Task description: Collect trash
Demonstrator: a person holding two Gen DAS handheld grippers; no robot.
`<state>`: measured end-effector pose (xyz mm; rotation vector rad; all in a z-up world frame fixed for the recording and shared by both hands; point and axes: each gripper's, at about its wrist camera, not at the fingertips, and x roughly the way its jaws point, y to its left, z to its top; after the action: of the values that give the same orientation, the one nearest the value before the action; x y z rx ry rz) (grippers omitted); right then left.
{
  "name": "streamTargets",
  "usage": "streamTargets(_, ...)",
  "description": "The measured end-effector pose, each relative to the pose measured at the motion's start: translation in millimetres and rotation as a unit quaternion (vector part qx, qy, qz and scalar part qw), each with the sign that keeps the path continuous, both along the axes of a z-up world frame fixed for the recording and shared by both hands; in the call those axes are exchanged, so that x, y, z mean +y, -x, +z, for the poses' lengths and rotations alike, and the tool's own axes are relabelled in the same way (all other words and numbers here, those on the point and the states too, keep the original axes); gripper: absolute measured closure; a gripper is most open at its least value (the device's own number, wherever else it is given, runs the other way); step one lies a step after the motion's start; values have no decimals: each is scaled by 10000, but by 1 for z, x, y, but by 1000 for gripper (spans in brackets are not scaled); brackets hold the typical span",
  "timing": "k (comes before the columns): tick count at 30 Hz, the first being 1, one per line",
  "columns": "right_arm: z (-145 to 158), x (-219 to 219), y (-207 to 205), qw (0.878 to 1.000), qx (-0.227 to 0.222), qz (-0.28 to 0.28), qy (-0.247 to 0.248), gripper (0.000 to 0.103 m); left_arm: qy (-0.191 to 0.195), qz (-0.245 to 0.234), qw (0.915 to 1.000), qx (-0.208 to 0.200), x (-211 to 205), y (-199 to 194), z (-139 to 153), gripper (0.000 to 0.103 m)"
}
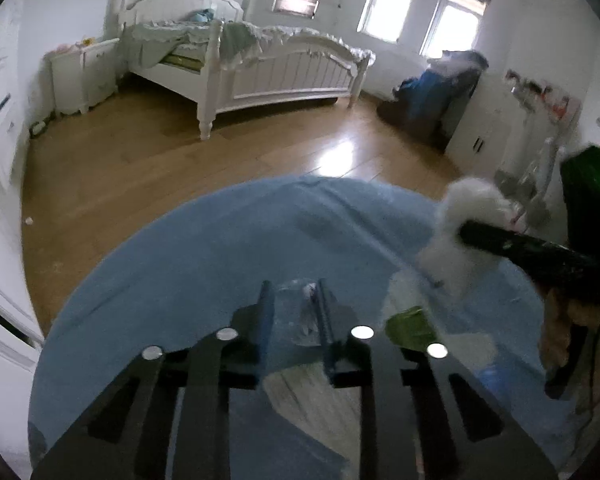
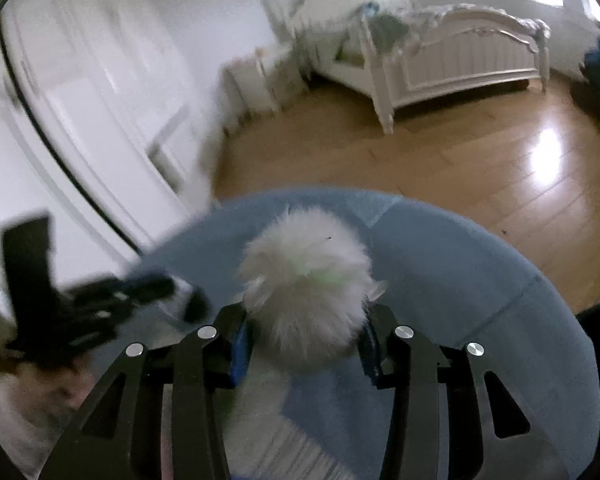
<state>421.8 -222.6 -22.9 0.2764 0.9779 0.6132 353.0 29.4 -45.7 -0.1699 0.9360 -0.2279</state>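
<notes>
My left gripper (image 1: 294, 312) is shut on a piece of clear crumpled plastic (image 1: 300, 320) just above the blue round table (image 1: 180, 280). My right gripper (image 2: 306, 334) is shut on a white fluffy wad (image 2: 308, 280) and holds it above the table (image 2: 460, 264). In the left wrist view the wad (image 1: 460, 240) hangs at the right, pinched by the right gripper's black fingers (image 1: 512, 240). A green wrapper (image 1: 410, 326) lies on the table beside a white sheet (image 1: 404, 294). The left gripper shows blurred at the left of the right wrist view (image 2: 156, 286).
A white bed (image 1: 268, 68) stands at the far side of the wooden floor (image 1: 180, 160). A white nightstand (image 1: 80, 76) is to its left, white wardrobe doors (image 2: 80, 120) are close on the left, and a dark pile of bags (image 1: 432, 96) sits by a white cabinet. A small white scrap (image 1: 29, 221) lies on the floor.
</notes>
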Motion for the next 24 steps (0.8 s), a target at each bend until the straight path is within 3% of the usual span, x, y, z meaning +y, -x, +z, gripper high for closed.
streamTargets(5,40,-50,29,9975,-392,-434,-399,60,-156,-164,9996,-167,-18,13,17,88)
streamTargets(8,57,-74,54,9965,-549,-515,-354,60,-406,41,9992,-25,-16,8,10,82)
streamTargets(9,61,-81,66,9964,-599,-527,-289,60,-516,104,9986,31,-15,6,6,70)
streamTargets(10,64,-85,72,9963,-622,-533,-256,60,-668,218,9974,139,-14,3,0,48)
streamTargets(12,68,-96,94,9961,-655,-541,-224,60,-772,349,9962,193,-11,-1,-9,28)
streamTargets(18,65,-115,141,9970,-571,-520,-99,59,-1018,198,9935,465,-15,3,-20,24)
streamTargets(24,57,-118,160,9976,-462,-493,-168,59,-1205,-167,9914,483,-15,37,-23,27)
